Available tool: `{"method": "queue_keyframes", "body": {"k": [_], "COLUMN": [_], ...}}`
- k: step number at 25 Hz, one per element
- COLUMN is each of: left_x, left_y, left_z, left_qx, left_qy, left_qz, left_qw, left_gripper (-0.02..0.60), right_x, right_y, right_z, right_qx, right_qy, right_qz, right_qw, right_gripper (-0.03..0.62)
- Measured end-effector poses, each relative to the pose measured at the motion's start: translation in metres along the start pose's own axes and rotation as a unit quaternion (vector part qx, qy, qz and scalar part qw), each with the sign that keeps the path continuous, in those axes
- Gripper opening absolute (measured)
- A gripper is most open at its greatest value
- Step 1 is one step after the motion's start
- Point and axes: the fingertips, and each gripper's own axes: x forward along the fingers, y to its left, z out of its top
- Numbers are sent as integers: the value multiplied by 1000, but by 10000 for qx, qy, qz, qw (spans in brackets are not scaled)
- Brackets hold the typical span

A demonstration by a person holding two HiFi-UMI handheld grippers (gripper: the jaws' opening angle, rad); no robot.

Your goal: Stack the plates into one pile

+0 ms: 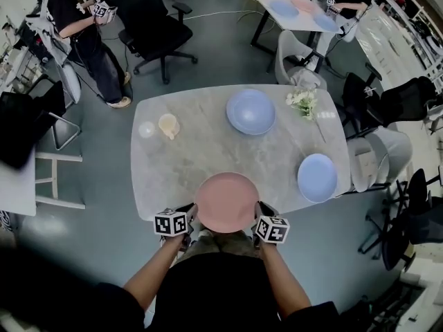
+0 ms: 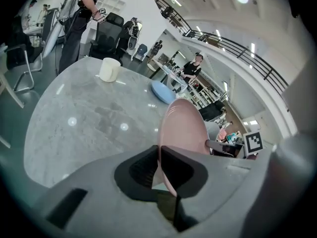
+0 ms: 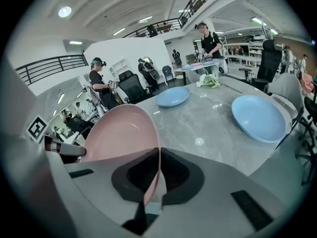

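Left hand-held gripper and right hand-held gripper clamp opposite rims of the pink plate at the worktop's near edge, so there's no pile yet, with far blue plate and right blue plate lying well apart on it.

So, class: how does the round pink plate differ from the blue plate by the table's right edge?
The round pink plate is clamped at its rim by the left gripper and right gripper; the round blue plate lies untouched on the marble table. One is pink, the other blue. Both are round.
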Motion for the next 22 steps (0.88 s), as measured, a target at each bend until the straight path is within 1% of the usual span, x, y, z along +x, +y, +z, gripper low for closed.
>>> {"method": "queue_keyframes", "body": {"k": [6,9,11,14,18,22], "left_x": [-10,-14,-16,-13,3,31], "left_y": [3,-6,-11,-17,-31,-68], "left_z": [-40,-55,-57,-56,-54,-43], "left_qx": [-44,47,94,194,322,332], "left_qy": [21,21,25,4,1,-54], "left_qz": [34,-42,-141,-140,-142,-112], "left_qw": [10000,10000,9999,9997,9994,9994], "left_gripper": [32,32,32,32,32,32], "right_x": [-22,-35,-39,-43,-53,-65], "right_y": [2,-1,-1,-7,-24,-65], "right_z": [-34,-49,-53,-51,-42,-20], "right_qx": [-25,13,57,64,89,134], "right_qy": [-15,-32,-65,-163,-349,-478], "right_qz": [-97,-135,-122,-106,-62,-14], "right_qw": [9999,9999,9999,9998,9993,9988], "right_gripper": [20,20,20,20,20,20]}}
